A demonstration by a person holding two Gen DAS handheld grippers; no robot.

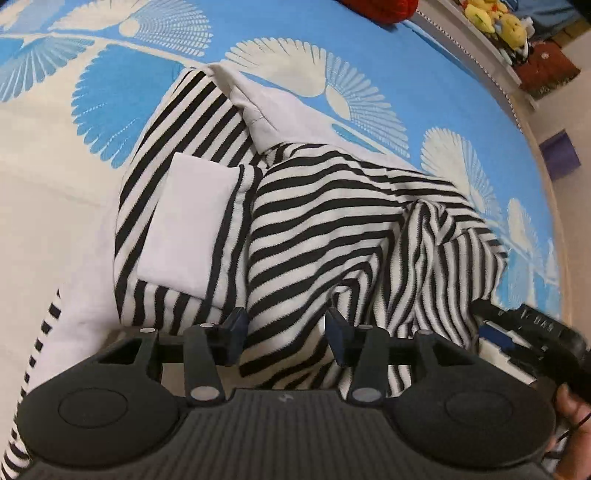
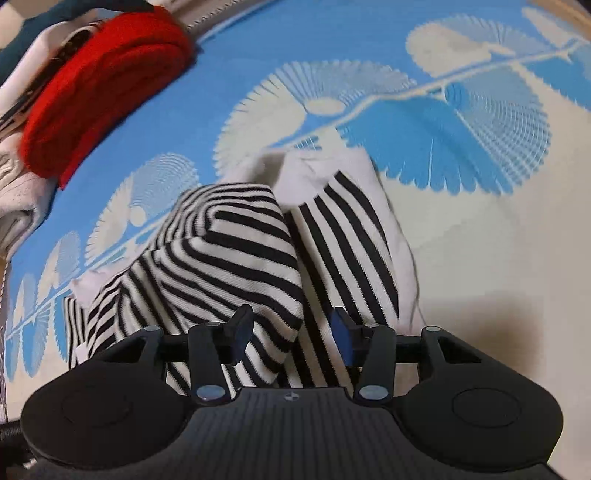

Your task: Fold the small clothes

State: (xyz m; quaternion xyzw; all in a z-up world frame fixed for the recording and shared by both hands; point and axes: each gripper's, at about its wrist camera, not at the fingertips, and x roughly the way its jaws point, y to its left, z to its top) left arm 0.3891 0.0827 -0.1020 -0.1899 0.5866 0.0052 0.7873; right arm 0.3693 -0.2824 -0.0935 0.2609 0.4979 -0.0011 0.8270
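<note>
A black-and-white striped garment (image 1: 325,221) with a white collar and a white chest pocket (image 1: 188,221) lies bunched on a blue and cream patterned bedspread (image 1: 55,155). My left gripper (image 1: 284,328) is open, its fingers straddling a raised fold of the striped cloth at the near edge. The other gripper's black body (image 1: 543,332) shows at the right of the left wrist view. My right gripper (image 2: 291,328) is open too, with a lifted hump of the same garment (image 2: 240,258) between and in front of its fingers.
A red knit item (image 2: 103,85) and white folded clothes (image 2: 18,199) lie at the bed's far left in the right wrist view. Yellow plush toys (image 1: 495,18) sit on a shelf past the bed's edge. A purple object (image 1: 557,155) lies on the floor.
</note>
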